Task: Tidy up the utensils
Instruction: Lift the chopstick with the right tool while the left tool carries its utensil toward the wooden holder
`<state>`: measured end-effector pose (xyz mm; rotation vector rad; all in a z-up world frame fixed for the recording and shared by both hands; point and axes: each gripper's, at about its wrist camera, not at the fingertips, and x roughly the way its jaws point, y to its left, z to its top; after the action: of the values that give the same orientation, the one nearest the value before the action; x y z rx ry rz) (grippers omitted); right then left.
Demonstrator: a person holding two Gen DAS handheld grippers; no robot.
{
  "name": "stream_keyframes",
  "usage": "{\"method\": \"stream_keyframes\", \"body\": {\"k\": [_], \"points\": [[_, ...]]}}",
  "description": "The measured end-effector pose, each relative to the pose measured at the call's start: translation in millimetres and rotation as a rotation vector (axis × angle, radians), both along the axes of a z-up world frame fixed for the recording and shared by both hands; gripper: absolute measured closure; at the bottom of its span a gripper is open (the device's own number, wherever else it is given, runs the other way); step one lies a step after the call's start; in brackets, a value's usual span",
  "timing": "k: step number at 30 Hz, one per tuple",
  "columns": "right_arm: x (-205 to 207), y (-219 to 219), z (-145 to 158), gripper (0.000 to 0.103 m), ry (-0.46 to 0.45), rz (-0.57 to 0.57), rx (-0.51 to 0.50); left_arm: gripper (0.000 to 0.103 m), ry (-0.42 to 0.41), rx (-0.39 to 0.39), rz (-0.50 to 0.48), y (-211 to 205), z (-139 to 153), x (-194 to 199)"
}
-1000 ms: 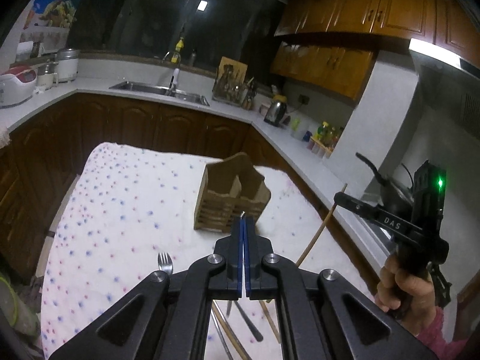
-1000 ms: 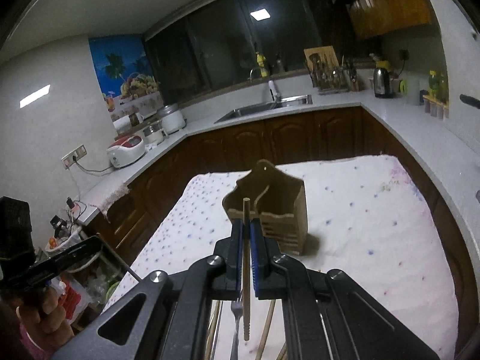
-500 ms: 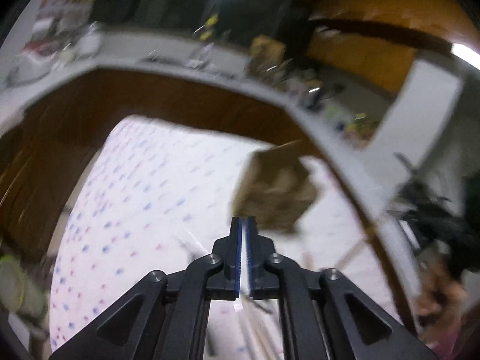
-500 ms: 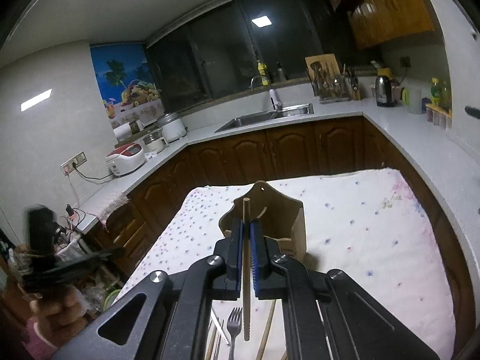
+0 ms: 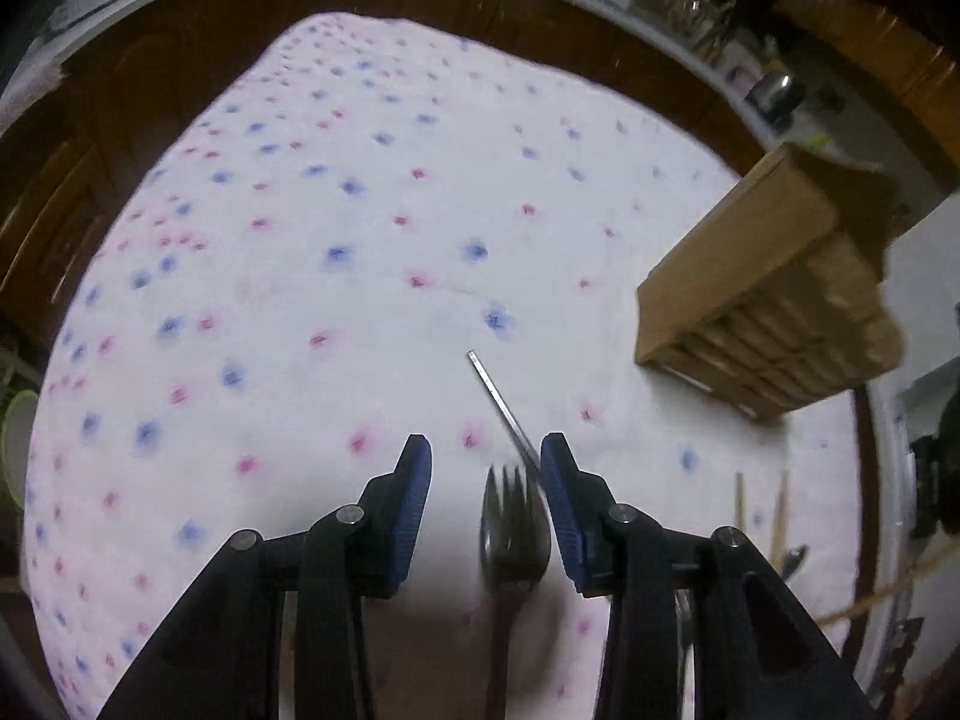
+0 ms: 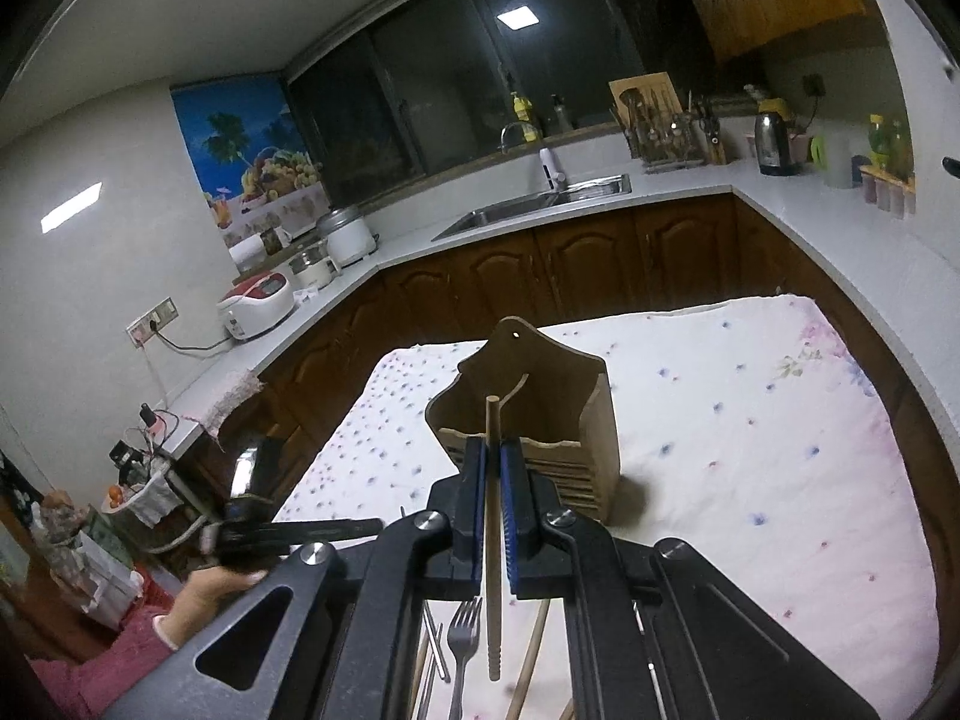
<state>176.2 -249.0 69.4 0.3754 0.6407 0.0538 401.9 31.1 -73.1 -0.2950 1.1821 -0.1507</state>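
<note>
My left gripper [image 5: 485,456] points steeply down at the flowered tablecloth [image 5: 336,252], its jaws opening. A metal fork [image 5: 515,525] lies below and between them, close to the right pad and untouched. A thin metal chopstick [image 5: 497,399] runs diagonally away from the fork's tines. The wooden utensil holder [image 5: 768,306] stands to the right. My right gripper [image 6: 493,450] is shut on a wooden chopstick [image 6: 493,420], held upright just in front of the holder [image 6: 540,396]. Beneath it lie the fork [image 6: 463,630] and more chopsticks [image 6: 528,660]. The left gripper [image 6: 300,531] shows low at the left.
Two wooden chopsticks [image 5: 761,510] and a spoon tip [image 5: 792,561] lie near the table's right edge. Brown cabinets and a white counter [image 6: 840,240] wrap around the table, with a sink [image 6: 540,204], rice cookers [image 6: 258,300] and a kettle [image 6: 774,144]. A hand [image 6: 210,591] holds the left gripper.
My left gripper swung down toward the table and tipped steeply, and its jaws went from shut to parted over the fork. My right gripper edged closer to the holder, chopstick still gripped.
</note>
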Motion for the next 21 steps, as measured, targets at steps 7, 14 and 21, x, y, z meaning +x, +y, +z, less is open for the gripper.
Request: {"method": "stream_keyframes", "body": {"k": [7,14,21], "points": [[1,-11,-4,0.098,-0.002,-0.005,0.023,0.072,-0.028,0.253,-0.104,-60,-24,39],[-2,-20,-6,0.098,-0.009,-0.023,0.043,0.101,-0.060,0.212,-0.134,-82,-23,50],[-11,-21,3,0.098,-0.023,-0.032,0.034,0.101,-0.179,0.059,-0.128,-71,27,22]]}}
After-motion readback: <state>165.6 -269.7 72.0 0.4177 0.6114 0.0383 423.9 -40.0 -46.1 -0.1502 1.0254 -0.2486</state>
